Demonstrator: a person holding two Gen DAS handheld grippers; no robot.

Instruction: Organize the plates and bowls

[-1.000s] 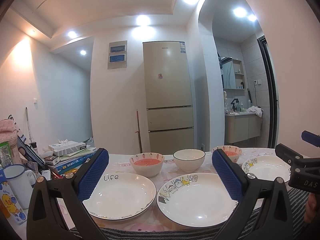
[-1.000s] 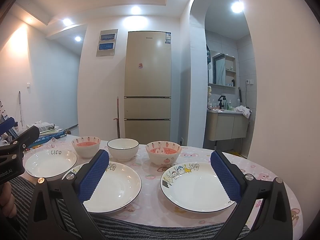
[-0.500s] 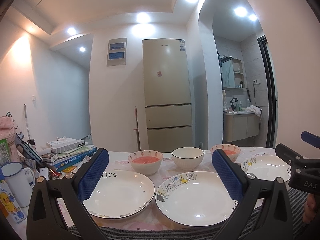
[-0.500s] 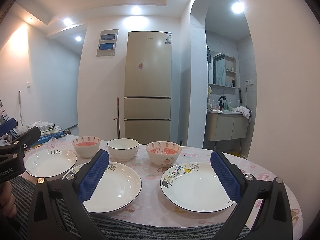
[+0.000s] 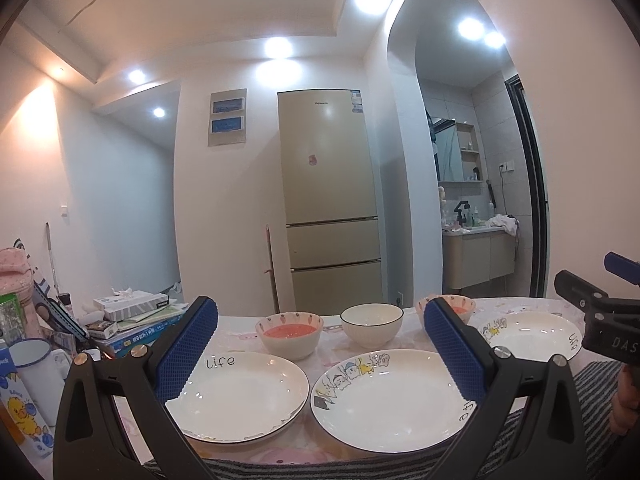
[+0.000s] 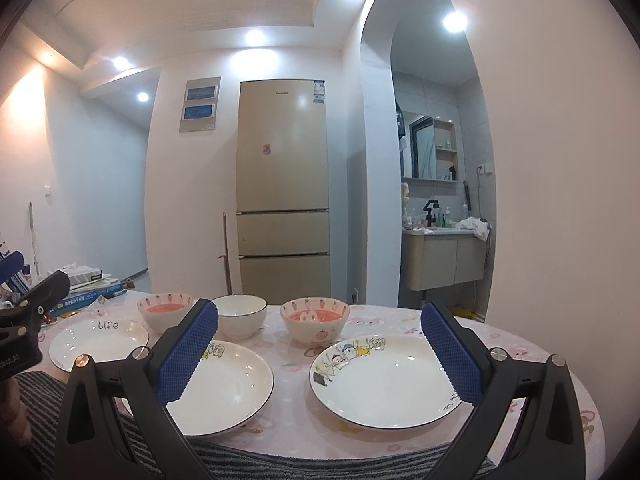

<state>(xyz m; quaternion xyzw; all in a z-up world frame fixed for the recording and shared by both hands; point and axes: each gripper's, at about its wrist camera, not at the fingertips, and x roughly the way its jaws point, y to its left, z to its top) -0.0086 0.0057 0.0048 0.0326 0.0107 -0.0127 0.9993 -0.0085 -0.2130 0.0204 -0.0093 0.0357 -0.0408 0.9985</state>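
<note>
Three white plates lie in a row on the pink table point(image 6: 516, 344): a "Life" plate point(image 5: 236, 394) at left, a cartoon plate point(image 5: 388, 396) in the middle, another cartoon plate point(image 6: 384, 380) at right. Behind them stand a strawberry bowl with a pink inside point(image 5: 289, 334), a plain white bowl point(image 5: 372, 324) and a second strawberry bowl point(image 6: 315, 320). My left gripper point(image 5: 320, 344) is open and empty above the left and middle plates. My right gripper point(image 6: 320, 344) is open and empty above the middle and right plates.
Books and a tissue box point(image 5: 132, 312) are stacked at the table's left, with a white mug point(image 5: 36, 364) and a duck carton point(image 5: 20, 412) nearer. A striped cloth point(image 6: 320, 460) covers the near edge. A fridge point(image 5: 332, 200) stands beyond the table.
The left wrist view has tilted slightly, so the plates sit a little lower in it. The right gripper has barely moved. Both grippers stay open.
</note>
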